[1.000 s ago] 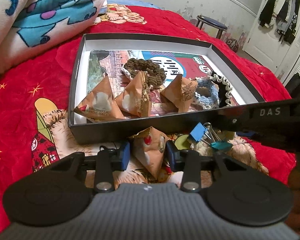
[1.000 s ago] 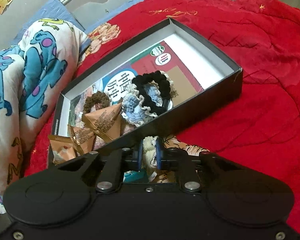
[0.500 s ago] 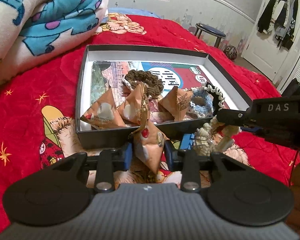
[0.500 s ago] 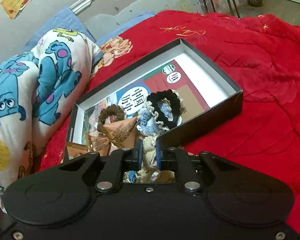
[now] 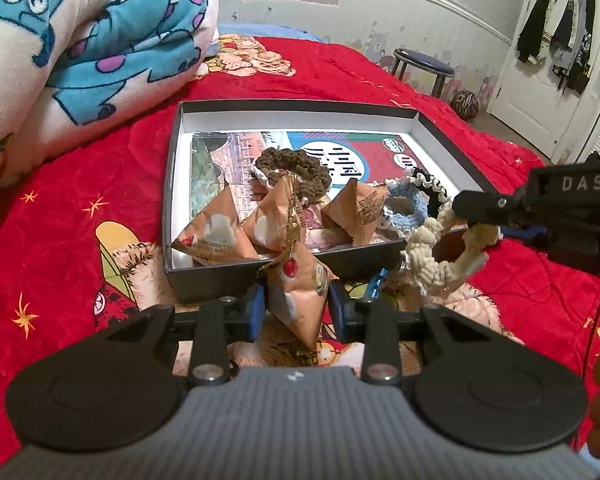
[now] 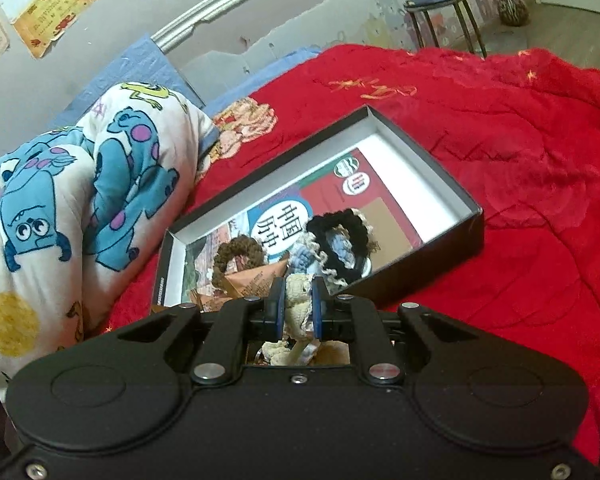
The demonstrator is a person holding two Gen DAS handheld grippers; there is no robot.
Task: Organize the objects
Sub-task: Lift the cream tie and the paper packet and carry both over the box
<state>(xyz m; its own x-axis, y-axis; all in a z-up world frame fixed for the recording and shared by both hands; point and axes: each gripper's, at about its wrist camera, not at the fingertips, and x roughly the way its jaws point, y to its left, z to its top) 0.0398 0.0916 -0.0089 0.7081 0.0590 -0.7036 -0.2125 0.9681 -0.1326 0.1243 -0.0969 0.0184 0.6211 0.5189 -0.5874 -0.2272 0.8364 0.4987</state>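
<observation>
Since a second ago the right gripper has lifted the cream scrunchie off the red bedspread, so the loop now hangs level with the near wall of the black box, and both cameras sit higher over the bed. Its fingers are pressed together on the scrunchie's rim. The left gripper pinches a tan triangular snack packet between its blue fingers, just in front of that same wall. Inside the box lie three more packets, a brown scrunchie and a blue and a black one. A blue binder clip remains on the bedspread. The step in hand looks like carrying both items in; next, each must clear the wall and release over bare floor.
</observation>
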